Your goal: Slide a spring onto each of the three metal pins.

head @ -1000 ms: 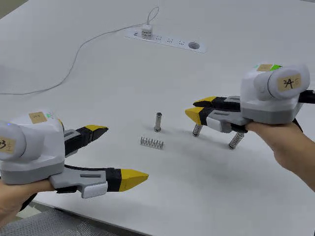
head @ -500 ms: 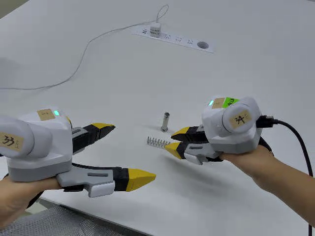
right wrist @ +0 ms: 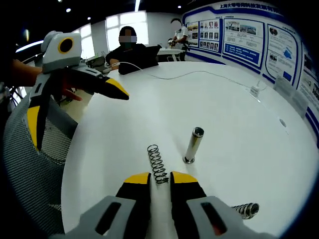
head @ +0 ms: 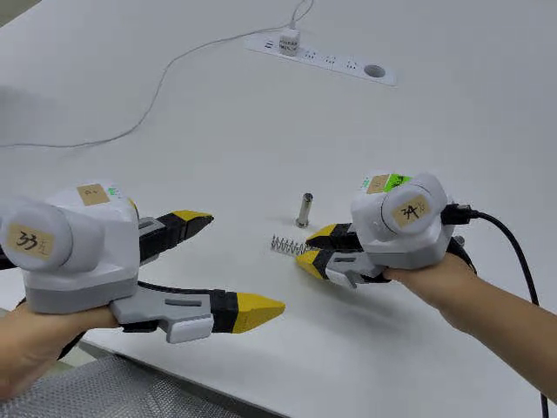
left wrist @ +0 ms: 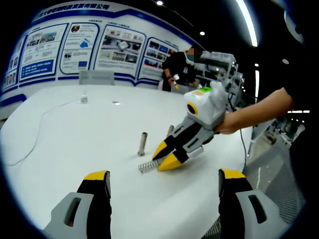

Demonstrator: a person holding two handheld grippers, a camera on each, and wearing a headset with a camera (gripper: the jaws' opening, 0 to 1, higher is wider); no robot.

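Though flat, spring (right wrist: 156,162) at right gripper (right wrist: 160,177)

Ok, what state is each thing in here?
Loose spring: lying flat on the table.
Bare pin: upright, no spring on it.
Sprung pin: spring already on.
Left tool: open, empty.
Right tool: nearly shut at the loose spring's end; grip unclear.

White-grey left gripper (head: 244,260), black-and-yellow jaws, tag "33"; right gripper (head: 306,249) alike, tag "3A", black cable (head: 520,254)
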